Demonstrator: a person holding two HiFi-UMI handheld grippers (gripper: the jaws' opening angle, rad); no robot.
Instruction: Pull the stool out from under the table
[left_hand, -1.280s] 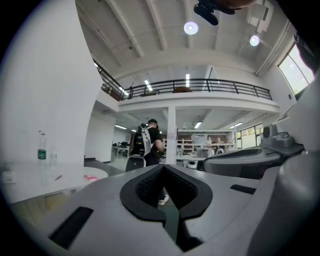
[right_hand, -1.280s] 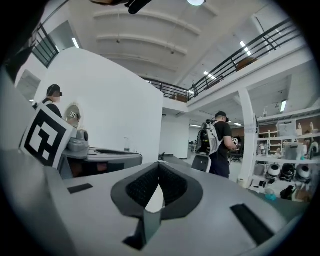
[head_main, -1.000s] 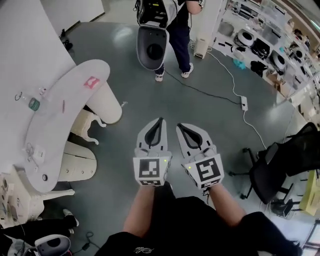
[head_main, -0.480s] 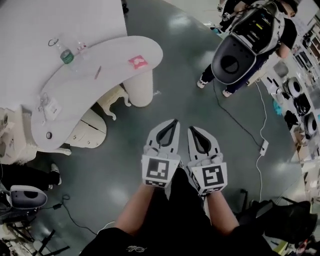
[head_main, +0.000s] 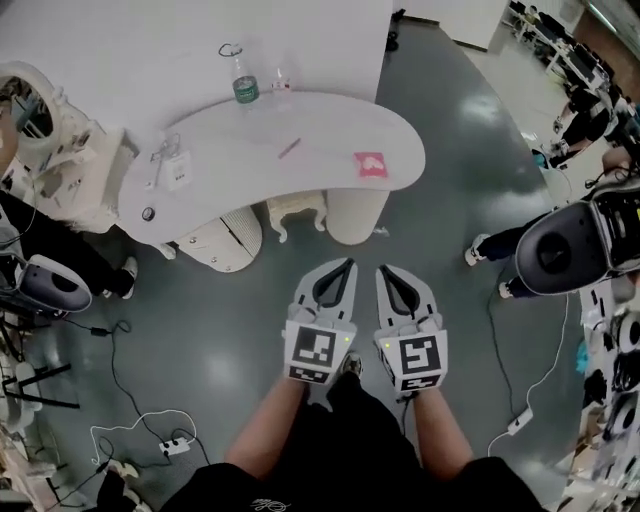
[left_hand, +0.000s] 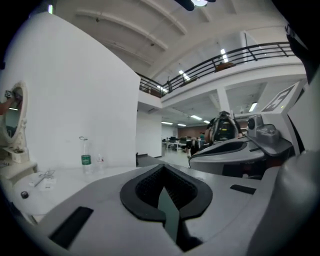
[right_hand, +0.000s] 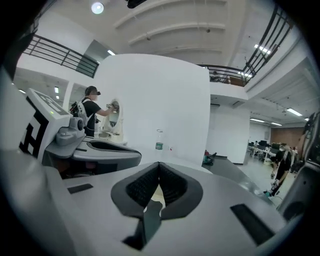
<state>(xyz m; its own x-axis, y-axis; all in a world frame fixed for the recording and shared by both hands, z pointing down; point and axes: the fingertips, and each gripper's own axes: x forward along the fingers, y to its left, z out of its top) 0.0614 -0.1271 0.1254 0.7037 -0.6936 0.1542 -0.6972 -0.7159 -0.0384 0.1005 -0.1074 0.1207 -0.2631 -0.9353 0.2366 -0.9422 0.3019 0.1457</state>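
A cream stool with curved legs stands tucked under the white curved table, between a ribbed pedestal and the round table leg. My left gripper and right gripper are held side by side over the grey floor. Both point at the table, a short way in front of the stool. Each is shut with nothing between its jaws, as the left gripper and right gripper show in their own views. The stool is hidden in both gripper views.
On the table stand a green-labelled bottle and a pink item. A vanity with a mirror and a person are at the left. Another person with a large helmet-like device stands at the right. Cables and a power strip lie on the floor.
The head view has swung round: the table and stool moved from the left edge to the top centre. Both grippers stay shut, side by side, and now face the table.
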